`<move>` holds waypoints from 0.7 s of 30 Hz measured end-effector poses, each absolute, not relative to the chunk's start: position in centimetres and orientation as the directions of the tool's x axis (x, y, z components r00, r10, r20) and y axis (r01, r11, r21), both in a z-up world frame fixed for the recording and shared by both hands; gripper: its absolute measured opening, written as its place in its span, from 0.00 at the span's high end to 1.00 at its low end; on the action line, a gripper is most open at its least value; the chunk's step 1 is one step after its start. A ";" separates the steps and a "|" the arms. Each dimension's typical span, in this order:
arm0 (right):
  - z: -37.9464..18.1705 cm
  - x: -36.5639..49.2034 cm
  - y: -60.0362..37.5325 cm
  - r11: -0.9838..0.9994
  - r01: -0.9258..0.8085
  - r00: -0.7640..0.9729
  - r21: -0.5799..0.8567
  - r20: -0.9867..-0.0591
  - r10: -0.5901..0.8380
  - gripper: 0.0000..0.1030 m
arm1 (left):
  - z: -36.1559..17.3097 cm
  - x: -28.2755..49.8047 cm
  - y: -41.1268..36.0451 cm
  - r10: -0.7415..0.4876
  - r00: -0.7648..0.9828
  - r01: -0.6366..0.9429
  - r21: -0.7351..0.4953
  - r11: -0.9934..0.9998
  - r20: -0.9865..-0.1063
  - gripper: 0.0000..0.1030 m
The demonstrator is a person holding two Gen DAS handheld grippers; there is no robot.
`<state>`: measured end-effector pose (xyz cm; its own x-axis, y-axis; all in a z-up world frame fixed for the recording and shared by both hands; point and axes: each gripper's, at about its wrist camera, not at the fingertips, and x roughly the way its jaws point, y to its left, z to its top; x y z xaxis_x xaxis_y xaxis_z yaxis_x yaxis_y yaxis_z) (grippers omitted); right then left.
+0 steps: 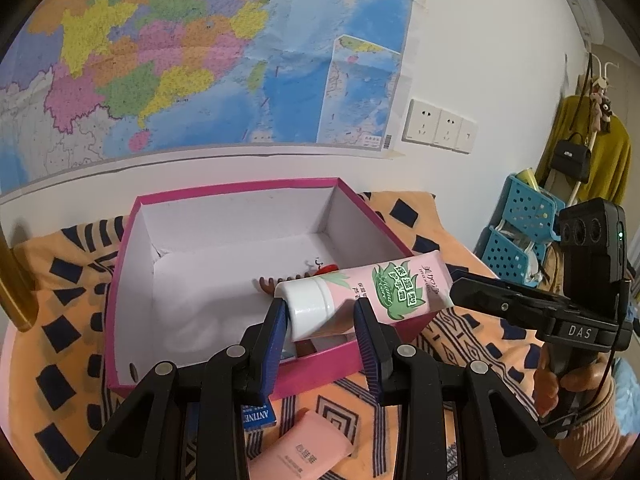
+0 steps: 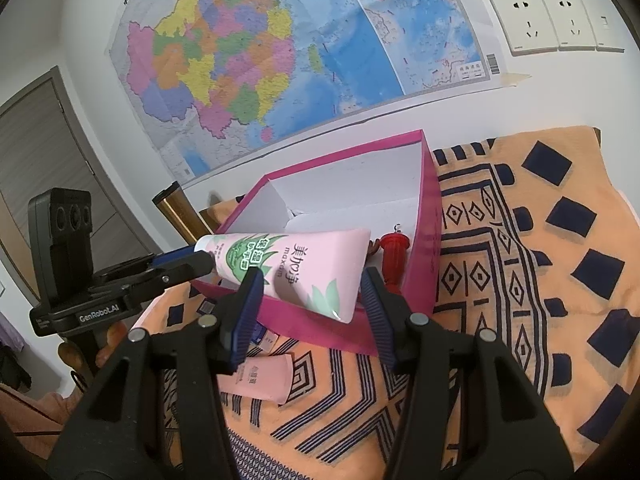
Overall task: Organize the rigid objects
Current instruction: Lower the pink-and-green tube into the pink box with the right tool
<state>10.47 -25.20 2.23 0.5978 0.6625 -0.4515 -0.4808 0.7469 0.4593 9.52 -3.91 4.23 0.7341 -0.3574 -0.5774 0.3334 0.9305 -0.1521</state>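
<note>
The pink hand-cream tube (image 1: 380,292) is up in the air above the near right corner of the magenta box (image 1: 240,192), resting on nothing. The left claw (image 1: 320,308) is clenched on it at the white cap end, one blue pad against the cap and the other against the shoulder of the tube. The right claw (image 2: 310,280) has its tips at the flat crimped end. Its jaws stand partly apart around that end, and I cannot tell whether the pads press on it or only flank it.

The main risk, as I judge it, is the tube tipping. If the cap end is the only firm hold, the round cap can roll or slide between the pads, and the crimped end would then drop onto the box's near wall rather than inside. If both claws do grip and pull apart or twist, the soft body would buckle and could spring free. A careless drop could also land on the red hook-topped piece (image 2: 394,256) lying inside the box by its right wall.

The tube's long axis runs roughly level and crosswise over the box's near wall. The cap points toward the box's left side and the crimped end toward its right wall and slightly beyond, with the printed face up.
</note>
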 end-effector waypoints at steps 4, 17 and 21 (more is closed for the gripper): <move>2.1 11.0 -25.1 0.750 -0.476 0.598 0.460 -0.456 0.659 0.48 | 4.0 9.9 -4.0 -0.354 0.731 0.331 -0.151 0.931 -0.583 0.67; 1.9 11.8 -25.0 0.763 -0.469 0.602 0.445 -0.471 0.645 0.48 | 3.6 10.9 -4.0 -0.343 0.728 0.314 -0.156 0.936 -0.594 0.67; 1.8 12.0 -24.9 0.765 -0.465 0.601 0.445 -0.476 0.642 0.48 | 3.4 11.2 -3.9 -0.340 0.725 0.311 -0.157 0.937 -0.599 0.67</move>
<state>12.04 -24.93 1.81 0.6008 0.6422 -0.4760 -0.4654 0.7651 0.4450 11.19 -3.92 3.43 0.7250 -0.3404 -0.5988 0.3107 0.9375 -0.1567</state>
